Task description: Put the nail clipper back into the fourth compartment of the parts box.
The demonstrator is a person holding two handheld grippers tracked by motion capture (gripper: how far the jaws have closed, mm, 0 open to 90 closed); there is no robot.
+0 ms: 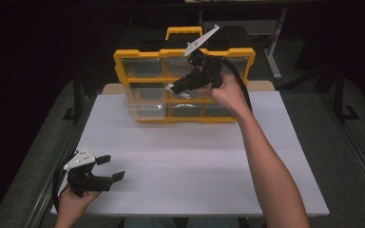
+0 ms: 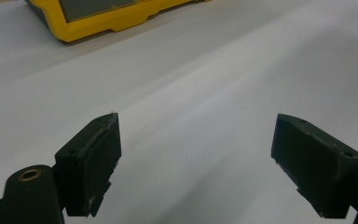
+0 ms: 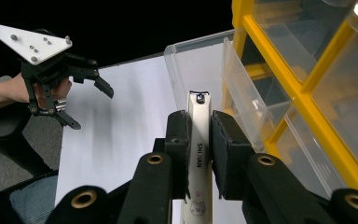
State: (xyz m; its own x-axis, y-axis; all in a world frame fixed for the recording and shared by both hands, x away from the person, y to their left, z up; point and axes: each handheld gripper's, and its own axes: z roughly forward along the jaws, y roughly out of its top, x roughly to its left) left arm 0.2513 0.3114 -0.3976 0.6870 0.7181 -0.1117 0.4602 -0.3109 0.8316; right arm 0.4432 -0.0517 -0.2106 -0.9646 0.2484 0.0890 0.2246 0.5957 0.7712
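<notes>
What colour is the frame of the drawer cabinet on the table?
Yellow. The cabinet frame shows best in the high view, with clear plastic drawers.

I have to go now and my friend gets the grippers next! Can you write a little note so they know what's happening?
Right gripper: shut on a white nail clipper, held up in front of the yellow drawer organizer.
Left gripper: open, holding nothing, low over the white table near its left corner.
Done: clipper is gripped; one clear drawer on the organizer's left side is pulled out.
Left: probably put the clipper into that drawer, let go, push it shut.
</notes>
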